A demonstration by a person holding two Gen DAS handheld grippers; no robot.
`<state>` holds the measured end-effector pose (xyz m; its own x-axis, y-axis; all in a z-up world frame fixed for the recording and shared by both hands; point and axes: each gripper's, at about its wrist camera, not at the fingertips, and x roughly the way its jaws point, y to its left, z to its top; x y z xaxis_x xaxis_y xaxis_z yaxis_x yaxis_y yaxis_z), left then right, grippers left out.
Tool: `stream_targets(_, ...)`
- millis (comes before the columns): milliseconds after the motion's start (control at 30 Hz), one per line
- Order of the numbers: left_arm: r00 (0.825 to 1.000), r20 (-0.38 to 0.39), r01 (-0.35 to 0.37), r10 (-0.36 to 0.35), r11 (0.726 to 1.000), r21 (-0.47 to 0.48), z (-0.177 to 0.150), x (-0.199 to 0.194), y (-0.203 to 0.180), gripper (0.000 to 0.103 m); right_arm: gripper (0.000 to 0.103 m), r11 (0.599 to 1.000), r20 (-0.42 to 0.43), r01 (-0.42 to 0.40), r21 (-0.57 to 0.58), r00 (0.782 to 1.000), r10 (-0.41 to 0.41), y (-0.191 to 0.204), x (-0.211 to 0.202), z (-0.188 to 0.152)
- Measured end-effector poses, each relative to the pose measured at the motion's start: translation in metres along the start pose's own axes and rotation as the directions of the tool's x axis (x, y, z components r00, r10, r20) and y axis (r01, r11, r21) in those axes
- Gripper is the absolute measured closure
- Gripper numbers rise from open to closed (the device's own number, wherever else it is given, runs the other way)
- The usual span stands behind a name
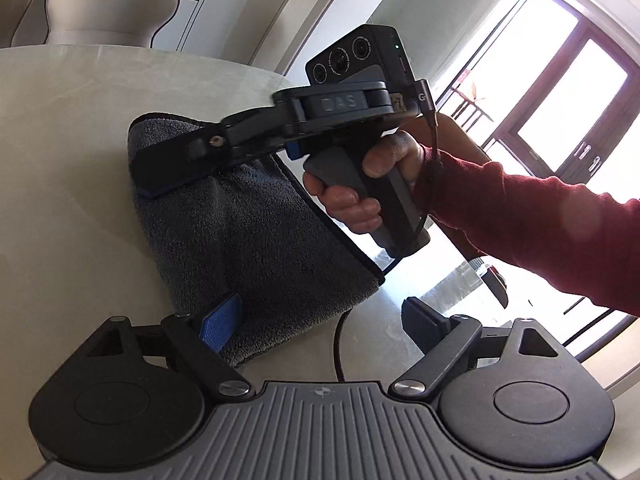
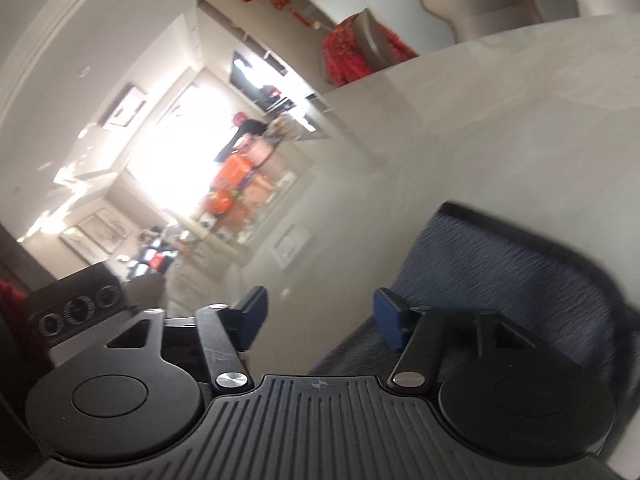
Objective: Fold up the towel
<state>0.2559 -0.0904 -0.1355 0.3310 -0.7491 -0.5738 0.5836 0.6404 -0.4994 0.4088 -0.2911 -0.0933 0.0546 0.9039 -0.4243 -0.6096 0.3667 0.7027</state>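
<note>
A dark grey towel (image 1: 248,236) with a dark hem lies folded on the pale round table (image 1: 64,168). My left gripper (image 1: 320,316) is open and empty, its left pad over the towel's near edge. My right gripper (image 1: 160,172) reaches in from the right, just above the towel's far left part; its jaws are seen side-on there. In the right wrist view my right gripper (image 2: 320,312) is open and empty, with the towel (image 2: 512,268) under its right finger. The view is blurred.
A beige chair (image 1: 108,4) stands behind the table. A thin cable (image 1: 340,344) runs across the table near the towel. Bright windows (image 1: 560,80) are at the right. Another chair (image 2: 488,0) and cluttered shelves (image 2: 248,184) show in the right wrist view.
</note>
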Motion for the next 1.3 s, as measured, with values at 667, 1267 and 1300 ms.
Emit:
stream_targets(667, 1.000, -0.015, -0.020, 0.020, 1.000, 0.010, -0.007, -0.008, 0.003, 0.013, 0.032, 0.999, 0.072, 0.035, 0.034, 0.997, -0.038, 0.027, -0.016, -0.065)
stream_targets(1267, 0.980, 0.197, 0.013, 0.013, 0.991, -0.133, 0.064, -0.058, 0.072, 0.013, 0.026, 0.998, 0.298, -0.023, 0.060, 0.955, 0.004, 0.029, -0.065, -0.085)
stream_targets(1300, 0.975, 0.223, 0.022, 0.013, 0.988, -0.154, 0.074, -0.062, 0.081, 0.013, 0.026, 0.997, 0.290, -0.026, 0.067, 0.957, 0.005, 0.029, -0.065, -0.088)
